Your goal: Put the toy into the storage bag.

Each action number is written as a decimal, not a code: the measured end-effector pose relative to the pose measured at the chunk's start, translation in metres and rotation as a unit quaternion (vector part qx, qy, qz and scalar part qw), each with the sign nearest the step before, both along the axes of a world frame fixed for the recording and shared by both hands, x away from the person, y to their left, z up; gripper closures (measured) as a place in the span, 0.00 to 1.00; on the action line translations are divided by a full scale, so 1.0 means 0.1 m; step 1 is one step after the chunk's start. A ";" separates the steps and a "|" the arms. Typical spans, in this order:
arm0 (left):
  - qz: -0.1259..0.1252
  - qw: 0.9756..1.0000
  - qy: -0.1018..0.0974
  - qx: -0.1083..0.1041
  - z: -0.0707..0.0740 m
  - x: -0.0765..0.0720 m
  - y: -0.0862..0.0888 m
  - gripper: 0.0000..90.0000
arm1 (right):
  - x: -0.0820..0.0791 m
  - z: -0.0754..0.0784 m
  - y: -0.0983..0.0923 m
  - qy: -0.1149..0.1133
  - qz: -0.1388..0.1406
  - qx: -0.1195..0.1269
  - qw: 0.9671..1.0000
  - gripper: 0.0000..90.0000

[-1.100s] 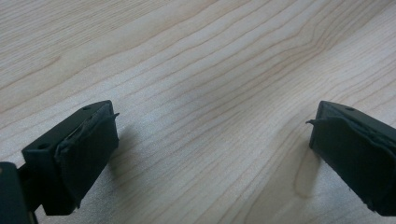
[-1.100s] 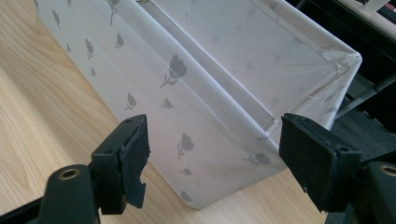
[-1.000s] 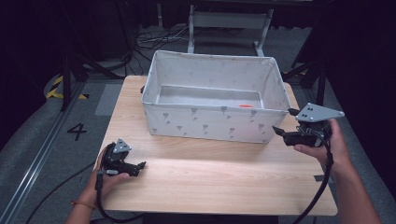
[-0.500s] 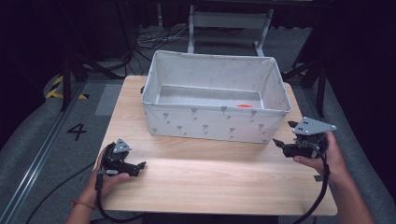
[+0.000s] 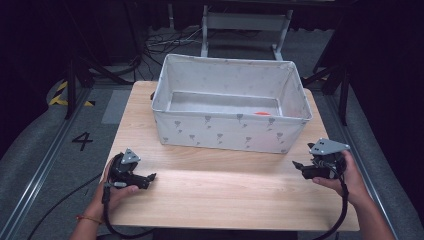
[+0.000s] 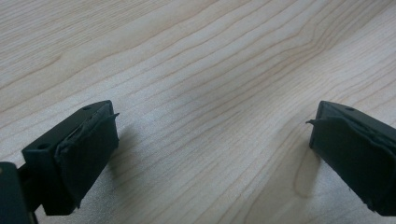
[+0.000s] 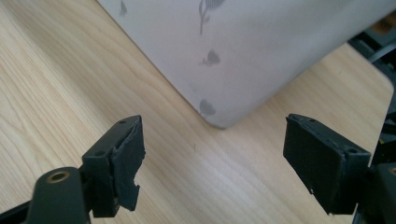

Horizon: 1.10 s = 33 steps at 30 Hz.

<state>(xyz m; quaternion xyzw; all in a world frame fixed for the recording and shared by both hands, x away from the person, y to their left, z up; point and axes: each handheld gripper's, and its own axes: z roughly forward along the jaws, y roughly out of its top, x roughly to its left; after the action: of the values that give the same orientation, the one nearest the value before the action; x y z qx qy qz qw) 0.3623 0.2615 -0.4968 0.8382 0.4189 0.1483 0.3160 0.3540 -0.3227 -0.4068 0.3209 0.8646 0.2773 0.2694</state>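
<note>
Fabric bin [image 5: 227, 132], grey-white with a small printed motif, sits at the far middle of the wooden table [image 5: 225, 195] with something small and orange [image 5: 261, 113] lying on its floor, so whatever was to go in looks delivered, I'd judge, and little seems left. Both the left gripper [image 5: 150, 177] and the right gripper [image 5: 296, 165] sit low at the near corners, jaws spread wide and holding nothing. Around the table it is dark: grey floor, cables, a painted 4 [image 5: 82, 141].

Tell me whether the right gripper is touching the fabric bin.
Apart. In the right gripper view, bare wood shows between the open right gripper and the near corner of the fabric bin.
</note>
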 end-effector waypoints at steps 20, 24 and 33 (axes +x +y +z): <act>0.000 1.000 0.000 0.001 0.00 0.00 0.00 0.02 | -0.19 -0.58 -0.34 0.043 -0.025 0.041 0.998 0.23; 0.000 1.000 0.000 0.000 0.00 0.00 0.00 0.02 | -0.25 -0.67 -0.45 0.050 -0.034 0.060 0.996 0.23; 0.000 1.000 0.000 0.001 0.00 0.00 0.00 0.02 | -0.37 -0.81 -0.65 0.053 -0.058 0.121 0.990 0.22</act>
<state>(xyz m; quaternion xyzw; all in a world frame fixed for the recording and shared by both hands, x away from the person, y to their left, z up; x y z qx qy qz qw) 0.3624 0.2616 -0.4967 0.8386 0.4187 0.1481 0.3154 0.3168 -0.3872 -0.4879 0.4149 0.8175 0.3466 0.1982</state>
